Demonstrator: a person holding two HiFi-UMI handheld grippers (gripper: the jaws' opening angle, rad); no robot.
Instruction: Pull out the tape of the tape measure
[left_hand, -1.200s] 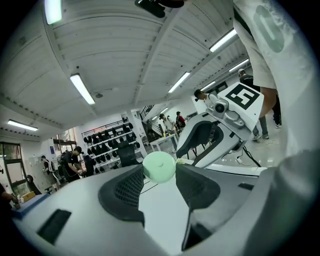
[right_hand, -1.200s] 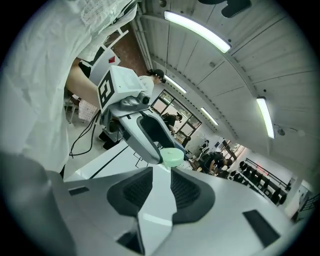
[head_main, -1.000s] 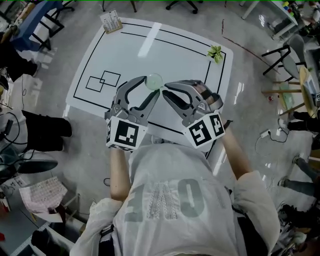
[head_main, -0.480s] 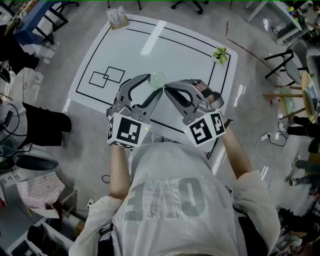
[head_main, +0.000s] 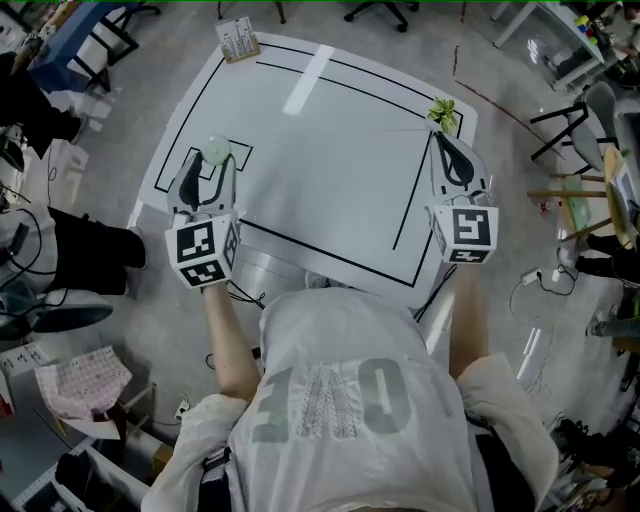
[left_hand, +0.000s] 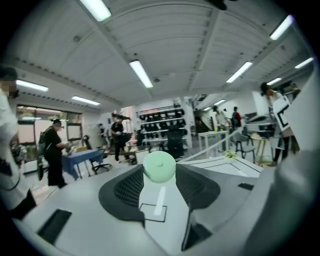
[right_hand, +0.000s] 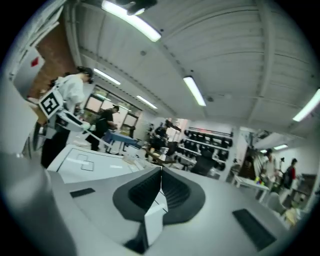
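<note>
— What do we have in front of us, biggest first?

— The white tabletop (head_main: 330, 170), marked with black lines, fills the middle of the head view. We stand at its near edge in a pale shirt (head_main: 340, 400).

— And our two tools?

— They are held well apart, one near each side of the tabletop. The left hand-held gripper (head_main: 216, 160) is over two overlapping black-outlined rectangles (head_main: 200, 165). Its jaws stand partway apart and clamp the round, pale green tape measure (left_hand: 159, 166) between their tips.

— The right one?

— The right hand-held gripper (head_main: 441, 140) is by the tabletop's far right corner, just beside a small green plant (head_main: 437, 108). Its own view shows the jaws pressed together with no gap between the pads.

— Where is the tape?

— A thin, faint tape (head_main: 405, 129) is drawn out of the case and stretches across the tabletop to the right tool's closed tips, which nip its end. From the left gripper view, a slim strip leads away to the right.

— Anything smaller?

— A little card stand (head_main: 238, 40) sits at the far left corner.
</note>
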